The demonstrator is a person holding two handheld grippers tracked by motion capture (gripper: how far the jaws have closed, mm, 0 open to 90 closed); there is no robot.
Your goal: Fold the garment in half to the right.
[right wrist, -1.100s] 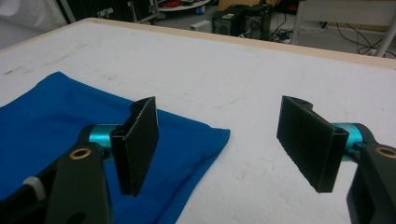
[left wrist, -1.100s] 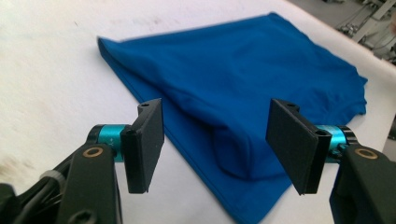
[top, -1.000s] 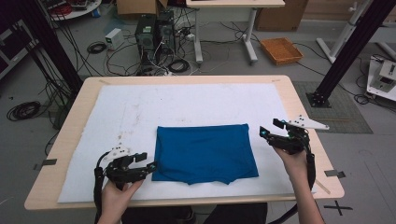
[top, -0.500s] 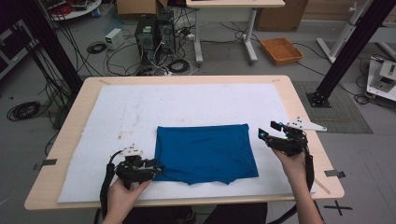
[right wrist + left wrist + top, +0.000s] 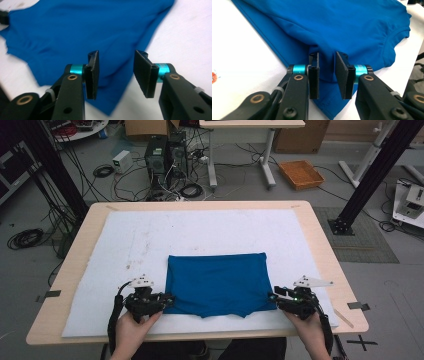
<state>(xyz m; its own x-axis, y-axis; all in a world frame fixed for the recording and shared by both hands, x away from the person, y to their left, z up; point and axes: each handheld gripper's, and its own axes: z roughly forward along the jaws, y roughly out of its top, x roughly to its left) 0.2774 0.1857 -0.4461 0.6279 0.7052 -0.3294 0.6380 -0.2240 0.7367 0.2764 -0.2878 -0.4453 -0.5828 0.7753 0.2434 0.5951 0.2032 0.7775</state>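
Folded blue cotton T-shirt (image 5: 217, 282) laid flat on white padded sheet (image 5: 150, 240), near front edge of wooden bench (image 5: 325, 245).

Left hand-held gripper (image 5: 169, 299) set at shirt's left front corner, jaws just closing, narrow gap, fabric bunched between.

Right hand-held gripper (image 5: 272, 296) set at right front corner, jaws just closing, spread over hem.

Bare sheet beyond far edge.

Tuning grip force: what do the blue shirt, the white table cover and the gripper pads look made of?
Blue shirt: soft matte knit, probably cotton jersey; it puckers and has a stitched neckline.
White table cover: matte, felt-like sheet, lightly stained.
Gripper pads: flat black, likely rubber or plastic; cannot tell which.
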